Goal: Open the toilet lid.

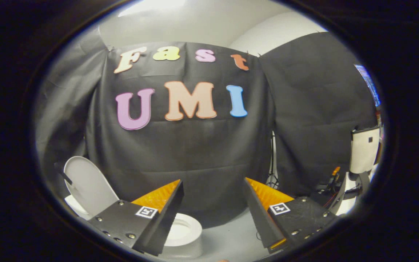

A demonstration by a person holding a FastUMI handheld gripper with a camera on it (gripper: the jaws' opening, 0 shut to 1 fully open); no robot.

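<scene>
A small white toilet sits low to the left, partly behind my left finger. Its lid (87, 185) stands raised and tilted back, left of the fingers. The white seat and bowl rim (186, 229) show just beyond the left finger's tip. My gripper (213, 187) hangs above and to the right of the toilet, open wide, with nothing between its fingers. Neither finger touches the lid or the seat.
Black cloth walls close the booth behind and on the right. A tripod stand (273, 174) rises at the seam of the cloths. To the right stand a white box-like device (364, 149) and some cables (331, 182). The floor is light grey.
</scene>
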